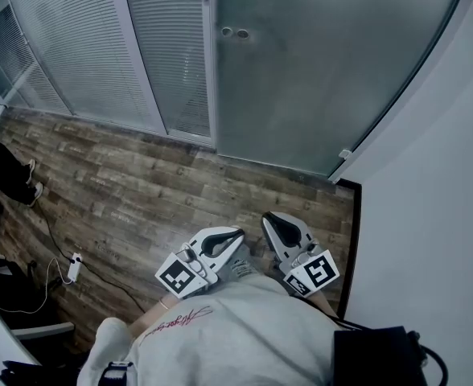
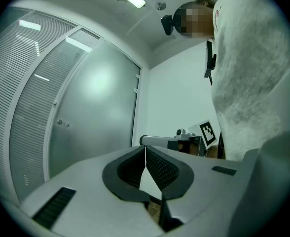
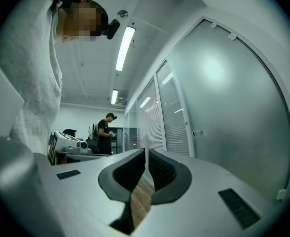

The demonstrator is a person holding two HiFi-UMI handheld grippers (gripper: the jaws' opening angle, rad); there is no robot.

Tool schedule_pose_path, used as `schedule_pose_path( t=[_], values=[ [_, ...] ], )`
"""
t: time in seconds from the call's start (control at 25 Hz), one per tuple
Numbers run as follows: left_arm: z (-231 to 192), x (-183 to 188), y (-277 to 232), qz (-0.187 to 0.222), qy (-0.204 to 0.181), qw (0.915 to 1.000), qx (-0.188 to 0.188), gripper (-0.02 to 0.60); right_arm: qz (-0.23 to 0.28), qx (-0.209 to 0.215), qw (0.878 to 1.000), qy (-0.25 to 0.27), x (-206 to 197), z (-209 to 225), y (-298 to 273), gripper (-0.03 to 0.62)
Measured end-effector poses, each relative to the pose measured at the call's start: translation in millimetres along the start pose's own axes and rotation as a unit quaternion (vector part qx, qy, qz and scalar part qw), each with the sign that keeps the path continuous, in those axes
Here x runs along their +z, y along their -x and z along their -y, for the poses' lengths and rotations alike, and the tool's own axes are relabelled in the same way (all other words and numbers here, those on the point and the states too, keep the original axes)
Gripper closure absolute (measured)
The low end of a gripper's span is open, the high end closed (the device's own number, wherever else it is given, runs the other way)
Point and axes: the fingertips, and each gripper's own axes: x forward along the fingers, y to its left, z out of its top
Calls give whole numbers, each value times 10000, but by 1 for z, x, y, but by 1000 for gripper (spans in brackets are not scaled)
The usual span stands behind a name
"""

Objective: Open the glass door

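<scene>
Glass door [image 1: 325, 71], frosted grey-green and tall: standing closed, well ahead of both tongs, long axis running upright.

Reading left to right across it:
- Adjoining a glass partition with white slatted blinds [image 1: 84, 47].
- Carrying a small pair of round metal fittings [image 1: 235, 32] at its left edge, probably the lock or pull point.
- Meeting the plain white wall [image 1: 438, 215] beside a small hinge bracket [image 1: 345, 153] at the bottom right corner.

Judging from that, likely swinging about the right edge, so calling for a push or pull near the left edge.

Left tongs [image 1: 235, 236]: pointing roughly level at the door, lining up almost directly under the fittings in the head view, so seeming the better placed. Pads meeting at the tips, gripping nothing.

Right tongs [image 1: 270, 219]: hovering just beside, facing the pane further right. Pads drawn to a thin slit, likewise gripping nothing.

Both hanging over the brown wood-plank floor [image 1: 140, 191], well apart from the pane.

Looking for writing: finding black-and-white square markers [image 1: 180, 278] on each cube, and red cursive script [image 1: 176, 318] on the grey sweatshirt [image 1: 244, 336], too small for reading. Seeing no brand or label on the door.
</scene>
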Motion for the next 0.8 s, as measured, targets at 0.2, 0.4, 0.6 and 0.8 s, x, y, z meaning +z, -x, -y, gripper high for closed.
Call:
schedule_pose_path(
  t=[0.2, 0.4, 0.6, 0.8],
  values=[
    [-20, 5, -8, -14, 15, 10000, 49, 563, 25, 84, 10000, 34, 7, 13, -22, 560],
    [-67, -5, -43, -151, 43, 9996, 213, 563, 68, 238, 9997, -27, 2, 66, -56, 560],
    [-105, -4, -56, -120, 68, 9993, 358, 563, 12, 314, 9995, -72, -1, 89, -87, 560],
    [-143, -1, -75, -114, 56, 9989, 444, 563, -62, 370, 9993, -91, -3, 121, -116, 560]
  ],
)
